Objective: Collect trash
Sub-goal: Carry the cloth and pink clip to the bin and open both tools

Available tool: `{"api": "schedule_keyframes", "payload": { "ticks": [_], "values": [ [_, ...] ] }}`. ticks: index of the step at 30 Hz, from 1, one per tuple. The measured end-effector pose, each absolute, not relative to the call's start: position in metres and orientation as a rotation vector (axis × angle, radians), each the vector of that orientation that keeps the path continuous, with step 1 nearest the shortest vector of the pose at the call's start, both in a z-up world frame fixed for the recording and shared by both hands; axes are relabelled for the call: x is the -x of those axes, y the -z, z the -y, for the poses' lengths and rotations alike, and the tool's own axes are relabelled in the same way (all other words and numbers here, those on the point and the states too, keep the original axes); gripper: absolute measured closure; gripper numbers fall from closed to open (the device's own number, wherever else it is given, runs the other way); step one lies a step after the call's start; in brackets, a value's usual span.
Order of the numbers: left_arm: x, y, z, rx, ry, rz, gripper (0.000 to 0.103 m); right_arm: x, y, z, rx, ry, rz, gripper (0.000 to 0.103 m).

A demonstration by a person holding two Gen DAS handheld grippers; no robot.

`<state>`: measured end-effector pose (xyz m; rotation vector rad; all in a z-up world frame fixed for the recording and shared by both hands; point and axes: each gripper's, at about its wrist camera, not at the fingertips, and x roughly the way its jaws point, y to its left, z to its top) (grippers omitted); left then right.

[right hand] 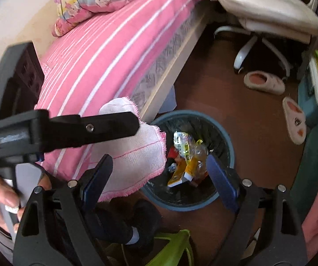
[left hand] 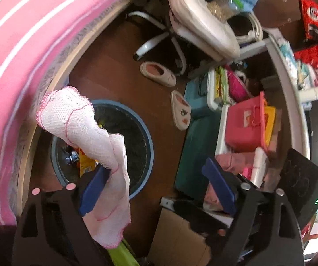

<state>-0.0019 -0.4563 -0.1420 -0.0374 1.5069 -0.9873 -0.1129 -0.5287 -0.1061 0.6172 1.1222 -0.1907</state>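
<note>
Now my left gripper [left hand: 156, 177] has its jaws wide apart, and a white gauze cloth with pink stitched edge [left hand: 86, 133] hangs over the inner side of one blue pad [left hand: 93, 190]; the other pad does not touch it, so I judge it is draped there, not clamped. My right gripper [right hand: 159, 177] is also open, with nothing between the jaws, directly above the blue trash bin [right hand: 229, 141].

All places I give from this bin. The cloth hangs over its rim on the side toward the pink striped bed [right hand: 105, 51]. Inside the bin lie yellow snack wrappers [right hand: 187, 155] on a black liner. Two slippers [right hand: 264, 82] are on the brown floor beyond the bin, near the white swivel chair [right hand: 267, 11].

The cloth looks very light, soft and limp; I think it can catch on the pad instead of falling. If I must take it again, the thick folded middle seems a better place than the thin loose corner. The wrappers look crinkly and slippery.

The lower end of the cloth is hidden behind my left gripper body. The bottom of the bin is dark, and the small things under the wrappers I cannot identify. A green leaf [right hand: 172, 248] is cut off at the picture edge.
</note>
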Motion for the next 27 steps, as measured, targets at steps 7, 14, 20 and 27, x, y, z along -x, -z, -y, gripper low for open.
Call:
{"api": "schedule_keyframes", "payload": {
  "ticks": [7,14,20,27],
  "values": [
    [0.016,0.161,0.484,-0.095,0.983,-1.604,0.016,0.122,0.138,0.537,-0.724,0.157,-1.121,0.017],
    [0.030,0.170,0.501,-0.154,1.009,-1.649,0.016,0.129,0.154,0.542,-0.824,0.127,-1.090,0.017],
    [0.029,0.178,0.502,-0.123,0.993,-1.684,0.016,0.129,0.164,0.549,-0.932,0.103,-1.057,0.017],
    [0.016,0.185,0.491,-0.008,0.958,-1.749,0.016,0.126,0.164,0.541,-0.911,0.143,-1.028,0.015]
  ]
}}
